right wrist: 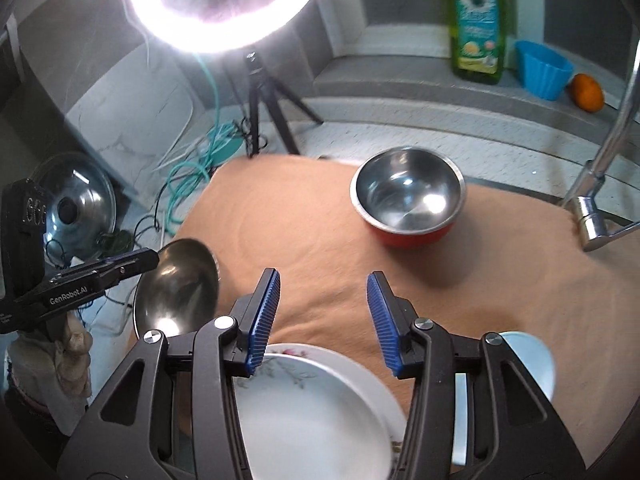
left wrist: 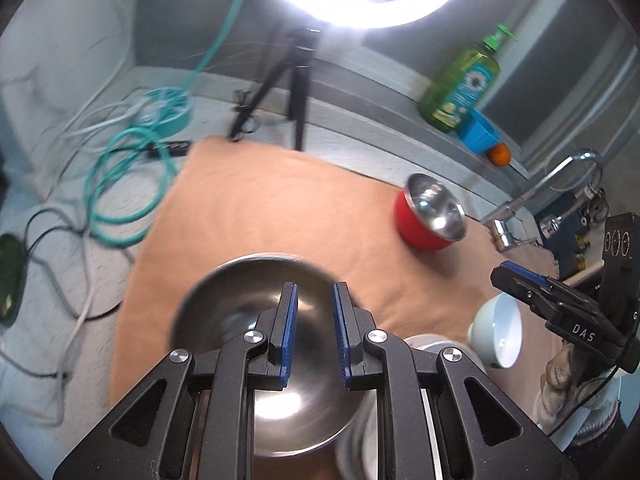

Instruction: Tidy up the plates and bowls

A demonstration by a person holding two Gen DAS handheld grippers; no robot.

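The left claw point(left wrist: 315, 308) grasps the steel bowl point(right wrist: 176, 288) by its rim, the right claw point(right wrist: 323, 312) is released above the white plate point(right wrist: 312, 408), so the tilted bowl may slip.

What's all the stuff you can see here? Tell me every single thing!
steel bowl: 1, silver, tilted, held at cloth's left side
red bowl: 1, red outside, steel inside, far side of cloth
plate: 1, white with flowers, under right gripper
pale bowl: 1, whitish, right of plate
cloth: 1, orange, over counter
ring light: 1, white, behind cloth
tripod: 1, black, under light
soap bottle: 1, green, back ledge
cup: 1, blue, beside bottle
fruit: 1, orange, beside cup
faucet: 1, silver, right
cable: 1, teal, coiled left
pot lid: 1, silver, far left
left gripper: 1, black, blue pads, shut on steel bowl
right gripper: 1, black, blue pads, open
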